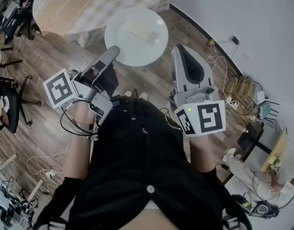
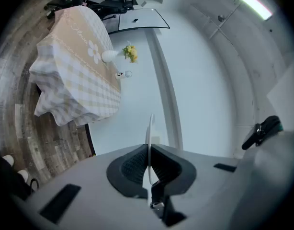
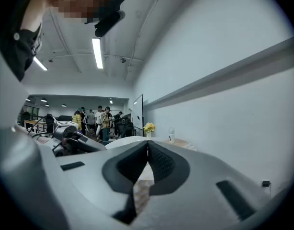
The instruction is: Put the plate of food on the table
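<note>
A white plate (image 1: 137,37) with a pale slab of food (image 1: 140,32) hangs over the wooden floor, just short of the round table (image 1: 89,6) with its checked cloth. My left gripper (image 1: 113,51) is shut on the plate's near left rim. In the left gripper view the plate (image 2: 150,128) shows edge-on, pinched between the pads of that gripper (image 2: 149,150). My right gripper (image 1: 178,49) is shut and holds nothing, just right of the plate. In the right gripper view its jaws (image 3: 147,145) are pressed together, with the plate (image 3: 120,141) behind them.
A vase of yellow flowers (image 2: 130,52) and a small jar (image 2: 128,74) stand on the table. Black chairs (image 1: 8,104) are at the left. Cables and a plug strip (image 1: 219,44) lie along the white wall, with a woven crate (image 1: 240,90) at the right. Several people (image 3: 96,119) stand far off.
</note>
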